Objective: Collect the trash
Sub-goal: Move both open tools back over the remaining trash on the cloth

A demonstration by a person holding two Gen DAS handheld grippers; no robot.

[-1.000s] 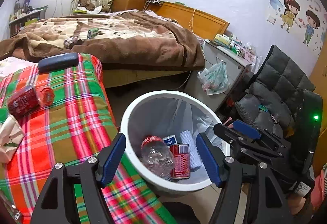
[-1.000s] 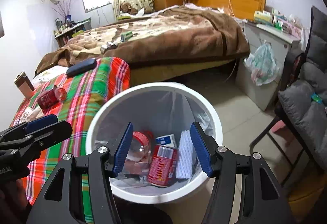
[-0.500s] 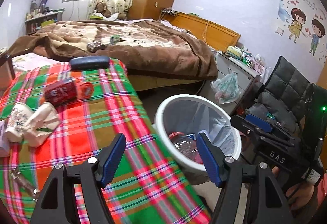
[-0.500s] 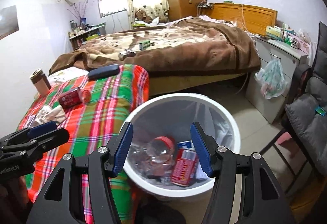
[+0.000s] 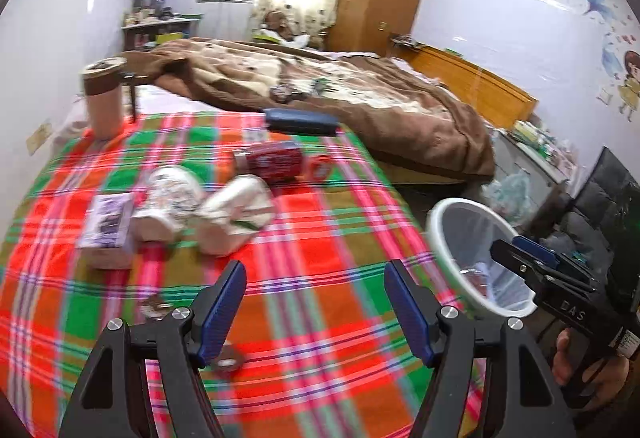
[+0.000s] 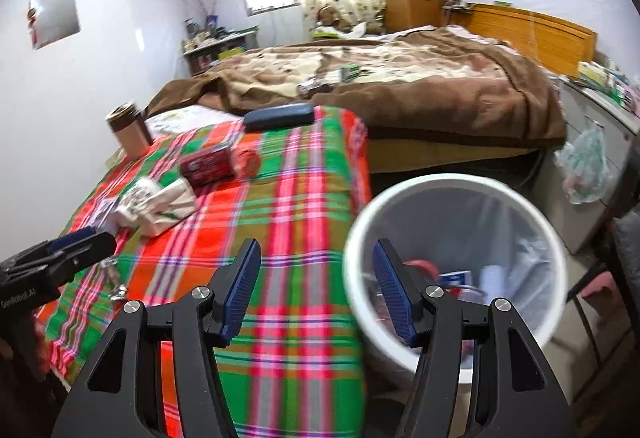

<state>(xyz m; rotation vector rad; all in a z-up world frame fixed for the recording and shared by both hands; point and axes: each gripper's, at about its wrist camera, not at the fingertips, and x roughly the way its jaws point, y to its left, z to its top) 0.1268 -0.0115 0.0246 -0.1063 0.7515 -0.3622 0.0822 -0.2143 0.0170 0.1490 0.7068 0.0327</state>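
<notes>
A: What is the left gripper doing?
B: Its jaws stand apart with nothing between them, only the plaid cloth below. It hangs over the near part of the table.

A: And the right gripper?
B: Also spread, also empty. It sits above the table's edge, its left finger over the cloth and its right finger in front of the bin rim. In the left view it shows at the right edge, with part of a hand under it.

A: Where is the trash?
B: Still on the cloth, beyond the left gripper. Two crumpled white cartons lie side by side, touching. Just left of them is a small box, blurred. Behind the cartons a red can lies on its side, with a small red piece just right of it. Close to the left finger a few small dark bits lie on the cloth; I cannot tell what they are.

A: Anything else on the table?
B: A dark blue case at the far edge, and a brown-lidded cup upright at the far left corner.

A: The bin?
B: White, with a clear liner, on the floor just beside the table's right edge. Something red and something blue-and-white show inside, blurred.

A: Beyond that?
B: A bed under a brown blanket, right behind the table.
</notes>
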